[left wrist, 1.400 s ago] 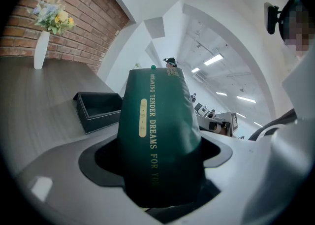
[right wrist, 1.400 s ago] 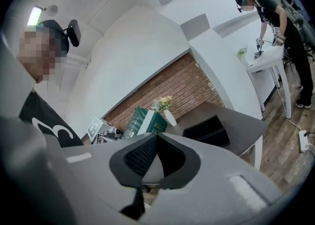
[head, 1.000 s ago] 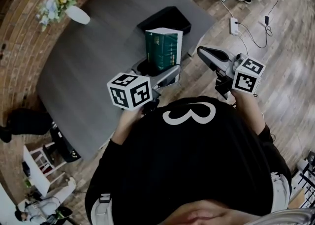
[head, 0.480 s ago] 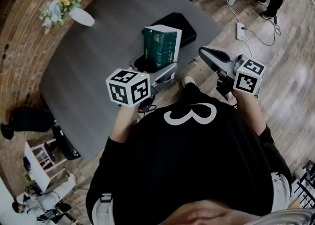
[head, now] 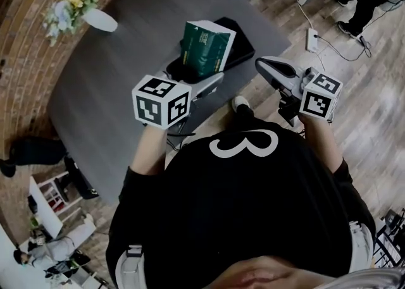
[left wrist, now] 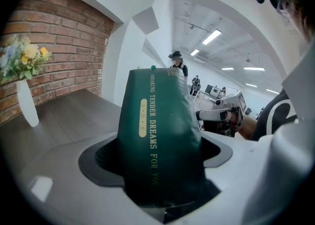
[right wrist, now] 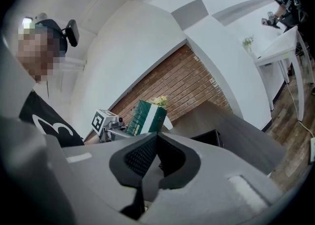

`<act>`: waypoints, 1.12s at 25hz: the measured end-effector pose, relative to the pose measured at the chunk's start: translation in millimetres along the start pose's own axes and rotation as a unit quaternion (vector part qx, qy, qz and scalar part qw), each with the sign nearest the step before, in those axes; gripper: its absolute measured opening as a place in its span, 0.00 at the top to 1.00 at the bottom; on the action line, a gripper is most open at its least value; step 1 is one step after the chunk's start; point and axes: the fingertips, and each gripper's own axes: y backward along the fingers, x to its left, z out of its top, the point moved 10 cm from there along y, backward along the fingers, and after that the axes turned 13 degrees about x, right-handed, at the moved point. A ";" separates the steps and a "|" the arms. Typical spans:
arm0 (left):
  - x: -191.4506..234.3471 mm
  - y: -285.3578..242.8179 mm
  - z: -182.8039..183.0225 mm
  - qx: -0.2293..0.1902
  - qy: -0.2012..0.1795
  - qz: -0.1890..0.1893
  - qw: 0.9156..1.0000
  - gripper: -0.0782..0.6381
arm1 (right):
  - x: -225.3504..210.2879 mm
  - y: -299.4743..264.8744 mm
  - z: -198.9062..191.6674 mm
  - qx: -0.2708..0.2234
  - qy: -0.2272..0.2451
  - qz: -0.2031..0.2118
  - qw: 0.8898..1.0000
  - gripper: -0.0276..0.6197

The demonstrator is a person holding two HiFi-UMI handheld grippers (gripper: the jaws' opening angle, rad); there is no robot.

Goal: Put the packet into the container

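Note:
A dark green packet (head: 202, 50) with white sides and gold print is held upright in my left gripper (head: 190, 82), whose jaws are shut on its lower end. In the left gripper view the packet (left wrist: 160, 135) fills the space between the jaws. It hangs above the near edge of a black container (head: 243, 44) on the grey table (head: 120, 73). My right gripper (head: 269, 69) is off the table's right side over the floor, jaws shut with nothing in them. In the right gripper view I see the packet (right wrist: 146, 115) and the container (right wrist: 206, 138) beyond.
A white vase of flowers (head: 85, 9) stands at the table's far left. A power strip and cables (head: 311, 38) lie on the wooden floor at the right. A person's legs (head: 361, 3) show at the top right. A brick wall (head: 25, 60) borders the left side.
My left gripper has carried the packet up and away from me, toward the black container, and tilted it slightly. The right gripper has barely moved.

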 end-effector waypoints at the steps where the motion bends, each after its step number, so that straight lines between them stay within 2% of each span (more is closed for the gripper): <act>1: 2.1 -1.0 3.3 0.002 -0.006 0.003 1.000 0.24 | -3.2 -0.7 1.1 0.003 -0.001 0.001 1.000 0.95; 4: 10.1 -3.4 13.0 0.008 -0.026 0.011 1.000 0.24 | -12.7 -3.9 5.9 0.008 -0.004 0.005 1.000 0.95; 11: 23.8 -17.9 28.7 0.022 -0.106 0.028 0.994 0.24 | -33.8 -6.4 13.2 0.013 -0.008 0.007 1.000 0.95; 18: 34.0 -33.4 33.4 0.056 -0.185 0.035 0.980 0.24 | -46.5 -8.6 16.3 0.023 -0.017 0.003 1.000 0.95; 22: 36.8 -46.9 31.0 0.087 -0.231 0.045 0.968 0.24 | -52.4 -9.8 15.4 0.023 -0.025 0.000 0.999 0.95; 28: 38.0 -64.4 27.2 0.118 -0.242 0.022 0.963 0.24 | -58.2 -11.2 14.1 0.023 -0.031 -0.005 0.999 0.95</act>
